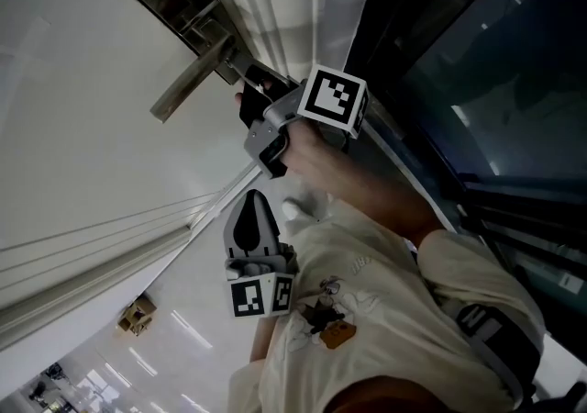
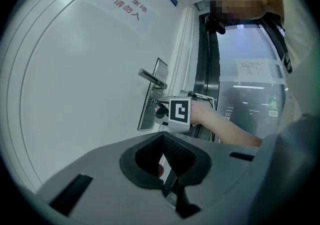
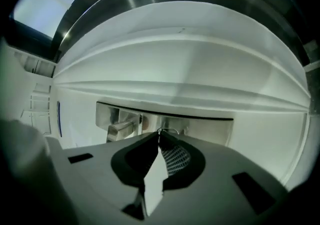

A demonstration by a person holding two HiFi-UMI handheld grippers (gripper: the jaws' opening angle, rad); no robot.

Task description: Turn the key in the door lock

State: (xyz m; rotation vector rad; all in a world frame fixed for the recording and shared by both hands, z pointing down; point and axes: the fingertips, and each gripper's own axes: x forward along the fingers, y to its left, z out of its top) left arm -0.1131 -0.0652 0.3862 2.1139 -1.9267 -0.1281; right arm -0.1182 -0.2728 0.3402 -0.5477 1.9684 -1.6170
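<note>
The right hand point(image 1: 307, 150) is stretched out from a bare forearm to the upper middle of the head view, and it presses the right gripper point(image 1: 252, 88) against the door point(image 1: 83, 136). The black-and-white marker cube point(image 1: 332, 99) sits on the gripper's top. In the right gripper view its fingers point(image 3: 175, 159) are closed together at the tips, right at the lock plate point(image 3: 210, 130). A thin wire key ring point(image 3: 168, 130) shows above the tips. The key itself is hidden between them, just beside the lever handle point(image 3: 122, 128).

The left gripper point(image 1: 257, 198) is held low in the middle of the head view, near the person's light shirt point(image 1: 367, 310). Its fingers are shut tip to tip with nothing between them.

The lock plate is a rectangular strip of shiny brushed metal, and the lever handle is a flat metal bar. The door is smooth and white with moulded ridges. The fingers are matte grey plastic with dark pads of a fine grid texture. Dark glass point(image 1: 477, 62) fills the right of the head view.
</note>
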